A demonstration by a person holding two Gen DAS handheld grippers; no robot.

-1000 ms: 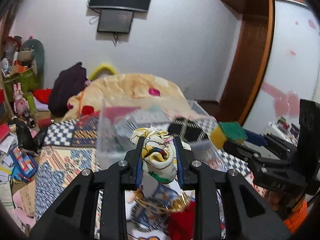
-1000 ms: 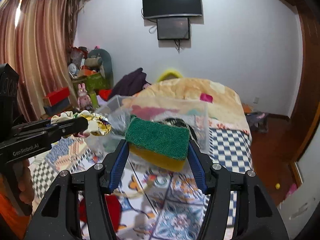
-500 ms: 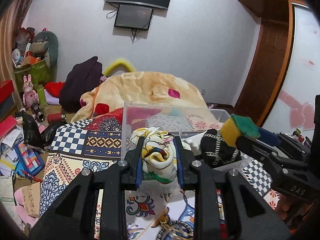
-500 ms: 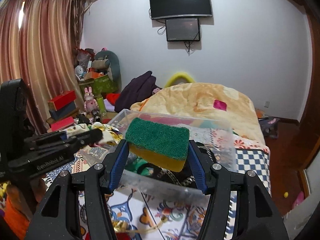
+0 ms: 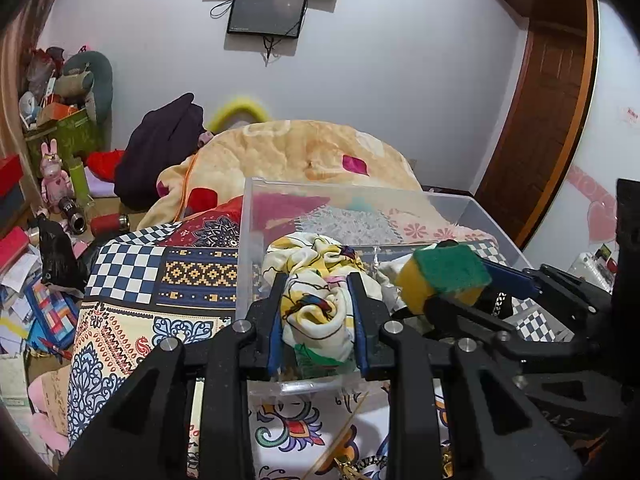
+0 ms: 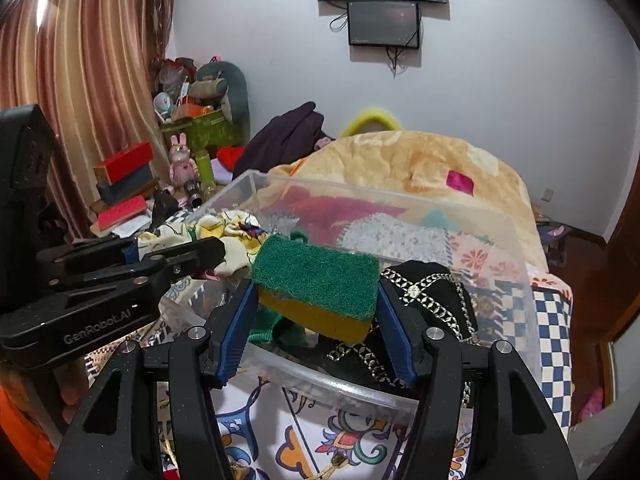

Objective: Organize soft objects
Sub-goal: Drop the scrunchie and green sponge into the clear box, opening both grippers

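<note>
Left gripper point(image 5: 316, 312) clamped on patterned scarf point(image 5: 316, 280), right gripper point(image 6: 316, 312) on scouring sponge point(image 6: 316, 280) — both over clear bin point(image 6: 516, 240). Risk: grippers colliding, scarf snagging the rim.

In the lower middle of the frame the left gripper point(image 5: 316, 312) clamps a bunched cream scarf point(image 5: 314, 280) printed in yellow, red and green between its blue pads point(image 5: 274, 320). Just behind it sits a clear plastic bin point(image 5: 256, 216), its near wall at the gripper's tips. At right the right gripper point(image 5: 452, 284) reaches in from the frame edge, gripping a yellow sponge point(image 5: 444, 276) with a green top over the bin. The bin rests on a patterned bedspread point(image 5: 160, 280). Behind it lies a heaped peach blanket point(image 5: 288, 152), and a dark screen point(image 5: 266, 12) hangs on the wall at upper centre.
</note>
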